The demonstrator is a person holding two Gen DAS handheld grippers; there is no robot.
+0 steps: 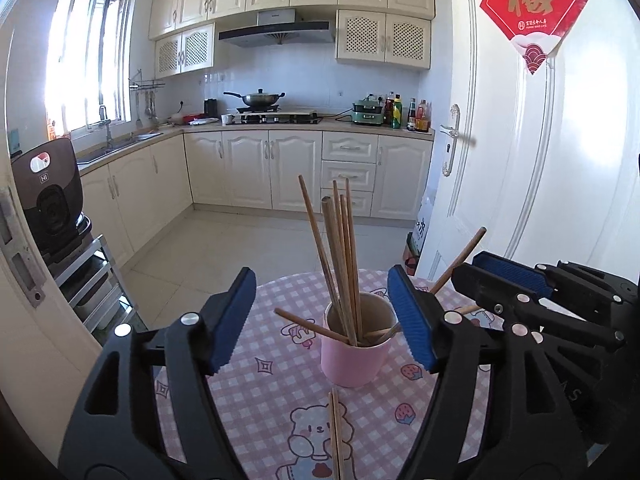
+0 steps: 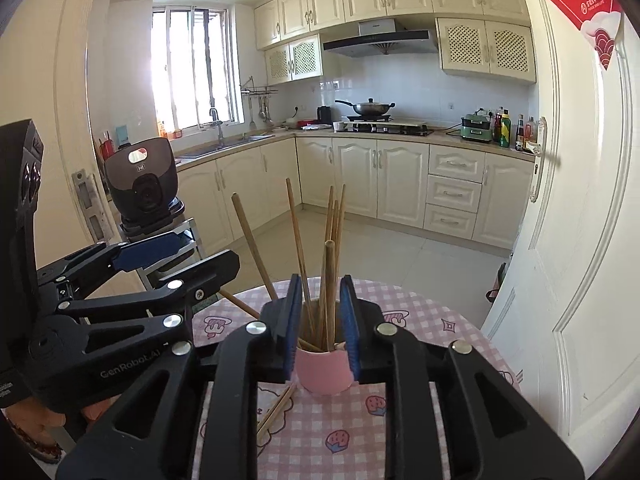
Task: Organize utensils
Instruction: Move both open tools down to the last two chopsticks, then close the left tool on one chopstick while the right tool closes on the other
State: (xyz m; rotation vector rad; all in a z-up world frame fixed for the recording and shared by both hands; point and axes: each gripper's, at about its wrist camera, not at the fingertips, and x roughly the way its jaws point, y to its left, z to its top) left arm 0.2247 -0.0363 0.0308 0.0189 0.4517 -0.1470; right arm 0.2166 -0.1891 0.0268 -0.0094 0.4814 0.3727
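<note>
A pink cup (image 1: 354, 354) holding upright wooden chopsticks (image 1: 340, 264) is seen standing on the checked tablecloth (image 1: 264, 396); the left gripper (image 1: 324, 320) is held wide open before it, grasping nothing; a loose pair of chopsticks (image 1: 336, 432) lies at 6 o'clock of the cup; the right gripper (image 2: 320, 330) is narrowed about the cup's rim, whether touching cannot be told.

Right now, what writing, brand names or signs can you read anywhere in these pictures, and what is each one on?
"福": gold character on the red door poster.
"GenRobot.AI": on the left gripper arm.
"HI": seemingly, on the dark brown rice cooker.
Small print under the poster's character: too small to read.
Range hood badge and sauce bottle labels: too blurred.
</note>
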